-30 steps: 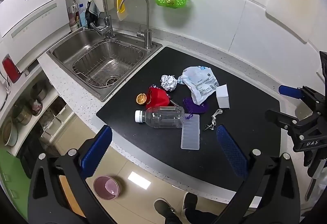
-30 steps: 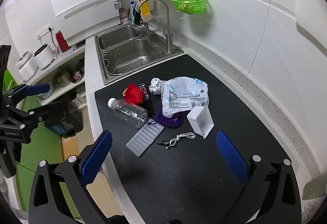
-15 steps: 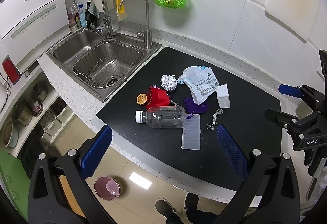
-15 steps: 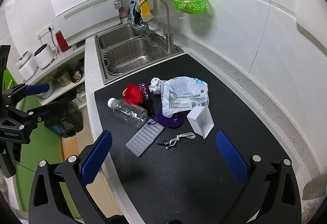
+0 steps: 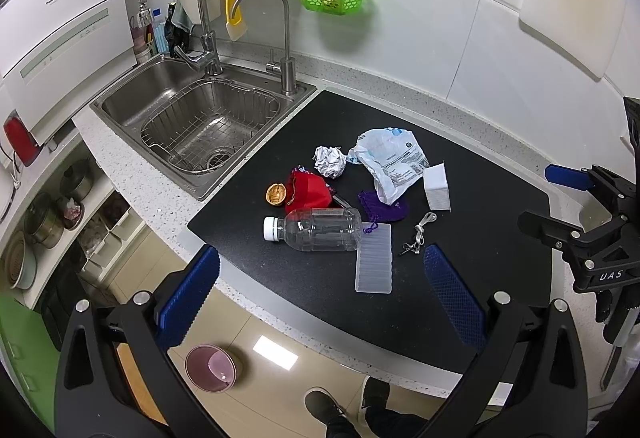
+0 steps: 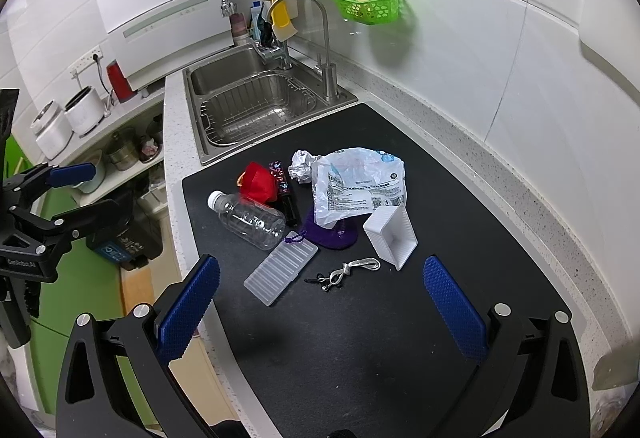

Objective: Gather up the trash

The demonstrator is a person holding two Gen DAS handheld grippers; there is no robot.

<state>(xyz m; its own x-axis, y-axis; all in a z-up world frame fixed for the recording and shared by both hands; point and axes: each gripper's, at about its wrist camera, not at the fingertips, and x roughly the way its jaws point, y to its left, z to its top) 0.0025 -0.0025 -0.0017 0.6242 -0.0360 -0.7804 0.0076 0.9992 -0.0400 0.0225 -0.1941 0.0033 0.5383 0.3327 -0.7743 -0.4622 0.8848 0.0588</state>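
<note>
Both grippers were held above the black rectangular counter mat [image 5: 460,174], clear of every item on it. The left gripper [image 5: 320,290] had its blue-padded fingers spread wide and empty; the right gripper [image 6: 322,312] was likewise wide apart and held nothing.

The trash lay clustered on the half of the mat nearer the stainless steel sink [image 5: 200,126]. A clear plastic bottle with a white cap [image 5: 316,229] lay on its side, touching a frosted ribbed plastic lid [image 5: 374,259] at its base end. Just behind the bottle sat a crumpled red pouch [image 5: 308,190], with a walnut shell half [image 5: 276,194] just beside it. A ball of crumpled silver foil [image 5: 330,161] lay near a wrinkled white printed plastic bag [image 5: 390,162]. The bag overlapped a purple drawstring pouch [image 5: 384,208] and touched a small white ribbed plastic box [image 5: 437,187]. A silver cord with a metal clasp [image 5: 418,234] lay apart, between the lid and the box.

A pink bowl [image 5: 210,368] stood on the floor below the counter edge.
</note>
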